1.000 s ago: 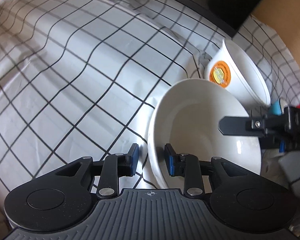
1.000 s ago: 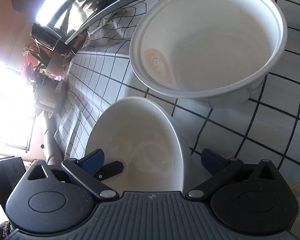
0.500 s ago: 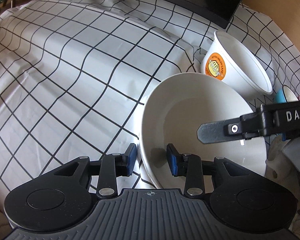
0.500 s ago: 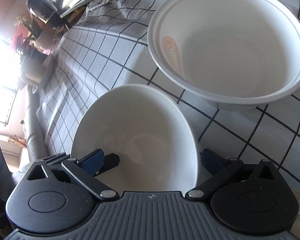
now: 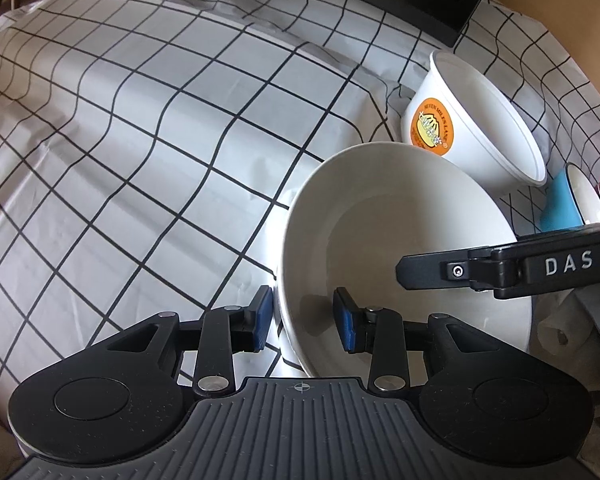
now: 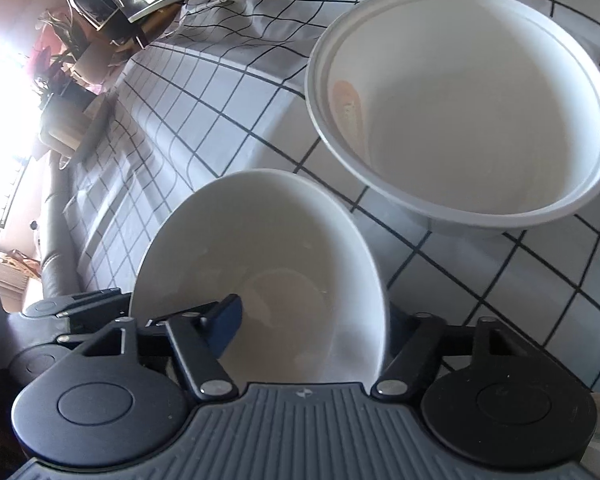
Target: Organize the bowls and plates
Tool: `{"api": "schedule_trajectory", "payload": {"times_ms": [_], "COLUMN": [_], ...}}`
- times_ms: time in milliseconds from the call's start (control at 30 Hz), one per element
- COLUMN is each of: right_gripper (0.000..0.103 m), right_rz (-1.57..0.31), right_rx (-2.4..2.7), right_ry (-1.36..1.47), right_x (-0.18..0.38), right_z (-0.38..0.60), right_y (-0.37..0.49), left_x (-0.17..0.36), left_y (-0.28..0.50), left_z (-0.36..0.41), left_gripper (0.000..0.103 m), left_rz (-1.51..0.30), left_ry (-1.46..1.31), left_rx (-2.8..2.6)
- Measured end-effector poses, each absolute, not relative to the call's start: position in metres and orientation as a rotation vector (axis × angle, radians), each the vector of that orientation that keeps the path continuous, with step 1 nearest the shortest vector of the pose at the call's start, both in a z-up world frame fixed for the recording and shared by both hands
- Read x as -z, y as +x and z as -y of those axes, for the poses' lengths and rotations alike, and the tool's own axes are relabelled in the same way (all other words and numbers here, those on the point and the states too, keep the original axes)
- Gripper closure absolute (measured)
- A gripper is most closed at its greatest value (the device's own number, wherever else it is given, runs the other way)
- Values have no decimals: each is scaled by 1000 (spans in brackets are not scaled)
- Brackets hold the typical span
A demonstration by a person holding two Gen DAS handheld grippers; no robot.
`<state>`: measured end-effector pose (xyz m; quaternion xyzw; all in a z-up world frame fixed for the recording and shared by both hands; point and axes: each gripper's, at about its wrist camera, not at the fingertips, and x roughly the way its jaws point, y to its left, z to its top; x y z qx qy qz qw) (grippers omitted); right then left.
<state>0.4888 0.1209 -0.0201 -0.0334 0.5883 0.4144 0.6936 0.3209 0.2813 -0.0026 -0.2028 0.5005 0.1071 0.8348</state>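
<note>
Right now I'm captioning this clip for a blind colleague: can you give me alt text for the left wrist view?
The left gripper straddles the near rim of a white ceramic bowl on a black-and-white checked tablecloth, one blue pad inside and one outside. The right gripper's black finger reaches into the bowl. Behind stands a white paper bowl with an orange label.

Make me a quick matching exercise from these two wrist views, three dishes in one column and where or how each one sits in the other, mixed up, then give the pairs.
Column one:
1. ceramic bowl
2. paper bowl
3. blue cup

Column two:
A. at the right edge of the left wrist view, beyond the right gripper
B. carries an orange label on its outer wall
C. rim sits between the fingers of the left gripper

Pairs: 1-C, 2-B, 3-A
</note>
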Motion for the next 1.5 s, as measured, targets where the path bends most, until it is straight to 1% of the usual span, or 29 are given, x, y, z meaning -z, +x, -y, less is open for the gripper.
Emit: {"api": "schedule_trajectory", "payload": {"times_ms": [33, 100, 167, 433, 467, 533, 600, 700, 767, 900, 1133, 1300, 1500], "right_gripper": [42, 52, 54, 54, 54, 55, 55, 57, 57, 57, 57, 57, 57], "right_rz": [-1311, -1305, -1305, -1287, -1291, -1303, -1310, -1302, -1297, -1282, -1241, -1193, -1113], "right_rx": [-919, -906, -898, -884, -873, -854, -848, -835, -838, -833, -832, -819, -763], "right_ry": [-79, -90, -102, -154, -144, -127, -111, -101, -91, -91, -39, 20, 93], "right_x": [20, 20, 19, 18, 18, 18, 17, 12, 8, -1, -25, -50, -88], "right_z": [-120, -118, -115, -115, -114, -114, -115, -117, -118, -120, -112, -95, -50], "right_y": [489, 490, 489, 479, 479, 477, 475, 471, 468, 461, 451, 446, 444], "left_x": [2, 2, 1, 2, 2, 1, 1, 3, 2, -7, -34, -68, -114], "left_y": [323, 326, 329, 337, 337, 336, 336, 331, 328, 322, 323, 328, 348], "left_z": [-283, -284, -286, -287, -287, -289, -294, -305, -304, -303, -300, -290, -256], "left_gripper": [66, 66, 66, 67, 68, 75, 76, 77, 74, 75, 77, 77, 77], "left_rz": [-1068, -1084, -1103, -1126, -1124, -1125, -1141, -1159, -1169, -1171, -1157, -1143, -1101], "left_ry": [-431, -428, -428, -419, -427, -467, -505, -594, -583, -564, -522, -440, -305], "left_rx": [-222, -212, -203, -186, -195, -220, -240, -240, -239, -232, -194, -133, -11]}}
